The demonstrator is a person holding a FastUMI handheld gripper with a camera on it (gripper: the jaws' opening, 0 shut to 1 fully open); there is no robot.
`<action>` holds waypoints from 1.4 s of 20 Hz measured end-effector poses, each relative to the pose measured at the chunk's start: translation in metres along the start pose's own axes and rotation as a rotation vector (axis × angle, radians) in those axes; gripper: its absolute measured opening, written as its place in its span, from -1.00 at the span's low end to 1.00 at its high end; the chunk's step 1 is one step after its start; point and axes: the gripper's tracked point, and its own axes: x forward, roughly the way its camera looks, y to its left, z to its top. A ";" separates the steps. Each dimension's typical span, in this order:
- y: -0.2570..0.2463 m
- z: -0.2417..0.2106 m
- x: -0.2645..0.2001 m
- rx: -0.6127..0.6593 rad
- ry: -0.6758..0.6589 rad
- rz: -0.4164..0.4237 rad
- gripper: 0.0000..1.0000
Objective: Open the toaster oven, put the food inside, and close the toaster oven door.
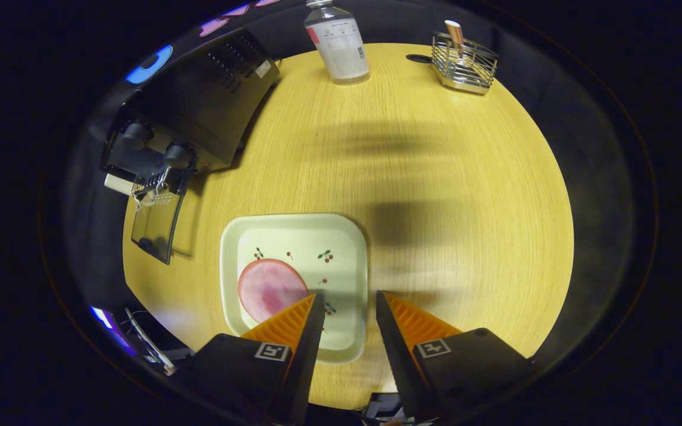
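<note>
A black toaster oven [199, 112] sits at the far left corner of the round wooden desk [436, 207], its vented top and two round knobs showing. Its glass door [156, 222] hangs fully open, folded down toward the desk, with a wire rack visible at the mouth. The food is a flat, round pink slice [270, 290], like ham, lying on the left half of a pale square plate [341, 248] dotted with small cherry prints. The plate rests flat on the desk, to the right of the open door and well apart from it. The slice lies wholly within the plate's rim.
</note>
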 end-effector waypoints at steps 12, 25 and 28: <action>-0.006 0.001 0.004 0.026 0.049 0.055 -0.81; 0.023 -0.004 -0.020 0.385 -0.038 0.371 -0.89; 0.039 -0.006 -0.029 0.451 -0.062 0.422 -0.89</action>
